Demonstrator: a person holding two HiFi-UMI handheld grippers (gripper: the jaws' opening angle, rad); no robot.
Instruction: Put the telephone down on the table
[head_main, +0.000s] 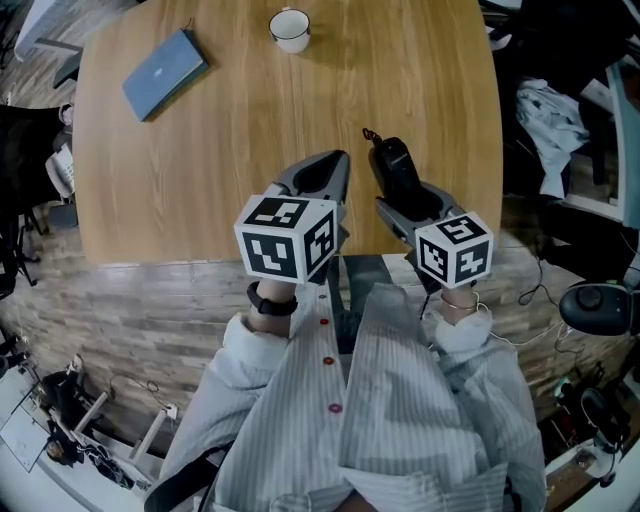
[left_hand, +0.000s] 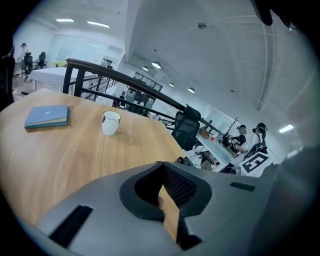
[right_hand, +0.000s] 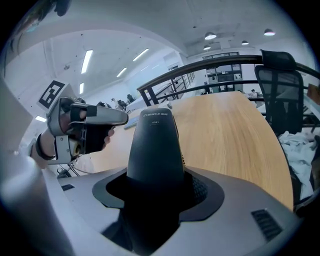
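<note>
Jaws of the grey right hand-held gripper (right_hand: 159, 190) are clamped on the lower half of a black cordless telephone handset (right_hand: 154, 145). Its long axis runs straight out along them, tip aimed across the round light-wood bench (head_main: 200, 190), just inside the near edge and seemingly clear of the surface. Down looks the way to go. The grey left hand-held gripper (head_main: 325, 180) sits just beside, jaws all but together, empty.

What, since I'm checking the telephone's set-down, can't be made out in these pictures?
- Telephone lower part: in the right gripper view, buried between the right gripper jaws.
- Whether it touches the table: the head view looks from above, so no gap underneath shows.
- Mug contents: too small in the head view; the left gripper view shows only its side.
- Blue book cover print: too small.
</note>
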